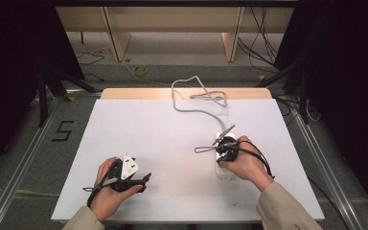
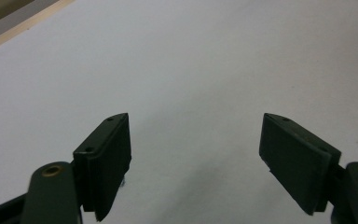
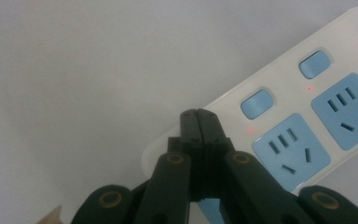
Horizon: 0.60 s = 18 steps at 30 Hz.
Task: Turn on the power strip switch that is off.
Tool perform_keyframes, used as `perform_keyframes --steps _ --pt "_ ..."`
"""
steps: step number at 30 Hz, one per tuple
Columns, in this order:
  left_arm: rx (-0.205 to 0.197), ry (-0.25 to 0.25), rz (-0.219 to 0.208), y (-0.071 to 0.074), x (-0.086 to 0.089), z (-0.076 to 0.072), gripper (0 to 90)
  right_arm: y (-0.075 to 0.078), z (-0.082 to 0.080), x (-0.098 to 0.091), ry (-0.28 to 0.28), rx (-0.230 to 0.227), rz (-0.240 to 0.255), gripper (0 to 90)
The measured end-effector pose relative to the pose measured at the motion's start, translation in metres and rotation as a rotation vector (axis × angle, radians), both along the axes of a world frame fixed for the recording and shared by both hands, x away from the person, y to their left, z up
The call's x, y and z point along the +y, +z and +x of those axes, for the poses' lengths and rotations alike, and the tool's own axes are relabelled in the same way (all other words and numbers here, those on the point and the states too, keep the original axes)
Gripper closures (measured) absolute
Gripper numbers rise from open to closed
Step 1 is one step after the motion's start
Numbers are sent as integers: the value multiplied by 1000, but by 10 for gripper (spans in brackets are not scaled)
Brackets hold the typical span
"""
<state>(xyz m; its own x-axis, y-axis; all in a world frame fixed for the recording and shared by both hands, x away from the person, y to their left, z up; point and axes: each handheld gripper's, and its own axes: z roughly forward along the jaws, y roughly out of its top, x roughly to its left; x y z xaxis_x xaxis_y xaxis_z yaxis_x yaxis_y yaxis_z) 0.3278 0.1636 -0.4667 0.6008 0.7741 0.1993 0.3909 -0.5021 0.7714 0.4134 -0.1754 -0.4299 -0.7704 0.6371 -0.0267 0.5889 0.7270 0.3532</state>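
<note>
We found the right gripper (image 3: 198, 114) with jaws pressed together, nothing between them, tips over the near end of the power strip (image 3: 307, 107), at 7 o'clock from its nearest blue switch (image 3: 256, 102). A red light glowed beside each of the two switches. The left gripper (image 2: 196, 140) had its jaws spread wide over bare table (image 2: 191, 56). In the high view the strip sat at 4 o'clock from the table's centre, its grey cord (image 1: 191, 103) running off toward 12.

White table (image 1: 124, 124), grey floor (image 1: 24, 129), wooden shelving (image 1: 172, 19) beyond.
</note>
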Motion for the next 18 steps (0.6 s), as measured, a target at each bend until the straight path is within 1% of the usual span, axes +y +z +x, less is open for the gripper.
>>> perform_keyframes --steps 4,6,18 --pt "2 -2 4 0 0 0 252 1 0 -1 1 -9 6 900" --pt "1 1 -2 0 0 0 252 2 0 -3 4 -17 15 900" --pt "4 2 0 0 0 0 253 9 -3 -10 -1 -57 57 900"
